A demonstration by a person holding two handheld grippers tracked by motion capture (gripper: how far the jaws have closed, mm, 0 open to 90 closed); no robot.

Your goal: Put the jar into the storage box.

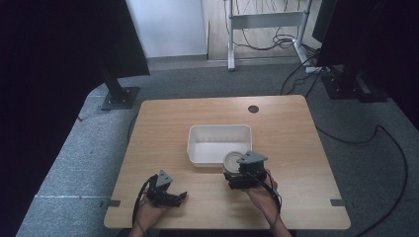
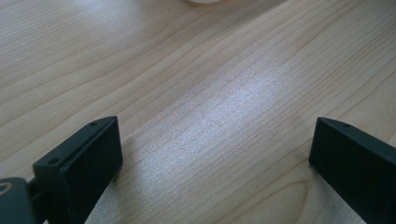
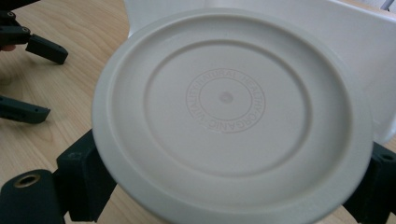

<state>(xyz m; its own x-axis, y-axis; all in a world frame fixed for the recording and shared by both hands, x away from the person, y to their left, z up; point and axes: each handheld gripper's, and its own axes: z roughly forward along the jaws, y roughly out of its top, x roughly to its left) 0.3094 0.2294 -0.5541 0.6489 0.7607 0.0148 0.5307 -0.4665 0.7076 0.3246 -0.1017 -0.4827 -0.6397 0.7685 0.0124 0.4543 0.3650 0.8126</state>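
A round white dish [image 1: 231,159] with embossed lettering on its underside [image 3: 229,112] is clamped by its rim in my right gripper [image 1: 233,171] [image 3: 231,182], bottom facing the camera. It is held just at the near right corner of a white rectangular tub [image 1: 220,129] [image 3: 355,56] in the middle of the wooden table [image 1: 296,138]. My left gripper [image 1: 180,196] [image 2: 215,158] is low over bare wood near the front left, jaws wide apart with nothing between them. The right gripper view also catches it at the upper left [image 3: 32,74].
A round cable hole [image 1: 253,109] sits near the table's far edge. Bare wood surrounds the tub on all sides. Beyond the table are grey carpet, a black stand base [image 1: 120,97], loose cables [image 1: 346,136] and a white desk frame [image 1: 267,19].
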